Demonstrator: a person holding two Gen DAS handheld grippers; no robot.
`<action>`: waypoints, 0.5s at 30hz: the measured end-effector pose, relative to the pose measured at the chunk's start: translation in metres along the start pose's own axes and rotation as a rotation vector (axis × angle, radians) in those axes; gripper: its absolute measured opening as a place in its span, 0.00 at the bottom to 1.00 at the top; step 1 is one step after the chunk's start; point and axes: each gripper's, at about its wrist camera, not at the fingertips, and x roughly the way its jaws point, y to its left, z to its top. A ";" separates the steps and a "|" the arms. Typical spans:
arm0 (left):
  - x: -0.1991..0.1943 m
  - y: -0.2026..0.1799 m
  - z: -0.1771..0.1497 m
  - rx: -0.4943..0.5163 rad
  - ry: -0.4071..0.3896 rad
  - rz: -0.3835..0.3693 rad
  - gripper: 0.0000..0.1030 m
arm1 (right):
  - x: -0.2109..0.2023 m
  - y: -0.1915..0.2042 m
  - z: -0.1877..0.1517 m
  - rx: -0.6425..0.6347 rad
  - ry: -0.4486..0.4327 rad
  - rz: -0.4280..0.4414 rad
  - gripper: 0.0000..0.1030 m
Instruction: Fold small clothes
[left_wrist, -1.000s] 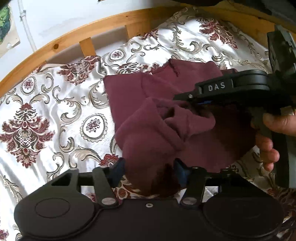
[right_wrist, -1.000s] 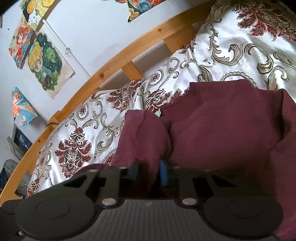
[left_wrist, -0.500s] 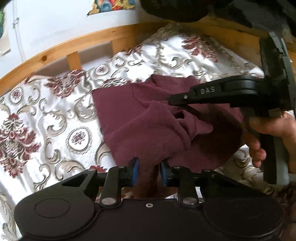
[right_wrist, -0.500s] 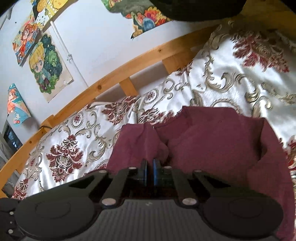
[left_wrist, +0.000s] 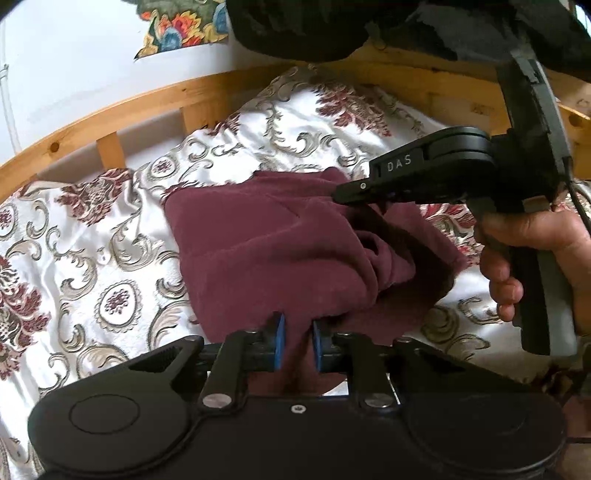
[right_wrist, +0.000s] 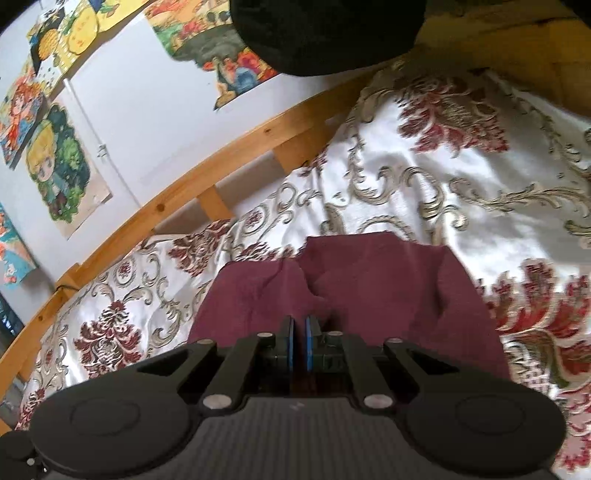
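A dark maroon fleece garment lies bunched on a white satin bedspread with red and gold floral scrolls, near the middle of the bed and well short of the curved pine bed rail at 12 o'clock.

In the left wrist view, the left gripper sits at 6 o'clock with a fold of the maroon cloth pinched between its blue pads. Its jaws have just been closing, and both pads now press against the fabric, which bulges up out of the gap and spreads away toward 12 o'clock. The bulk of the garment lies directly ahead of this claw, its flat edge reaching toward 10 o'clock and a rumpled hollow toward 2 o'clock.

The right gripper enters the same view from 3 o'clock, a black tool lettered "DAS", gripped by a bare hand. Its tip rests over the garment's far right part, at about 1 o'clock from the left claw; its fingertips are hidden here.

In the right wrist view, the right gripper is clenched nearly flat, the jaws having just come together, with a thin layer of maroon fabric caught between the pads. From this claw the garment fans out toward 12 and 1 o'clock, a crease running up the middle. Colourful cartoon posters hang on the white wall at 10 o'clock.
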 end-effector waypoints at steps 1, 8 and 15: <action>-0.001 -0.002 0.000 0.002 -0.007 -0.007 0.16 | -0.002 -0.002 0.001 0.009 -0.003 -0.006 0.07; -0.004 -0.012 -0.001 0.042 -0.027 -0.042 0.15 | -0.003 -0.016 0.003 0.078 0.020 -0.028 0.12; -0.003 -0.011 -0.002 0.036 -0.016 -0.042 0.14 | 0.014 -0.032 0.003 0.161 0.035 -0.012 0.43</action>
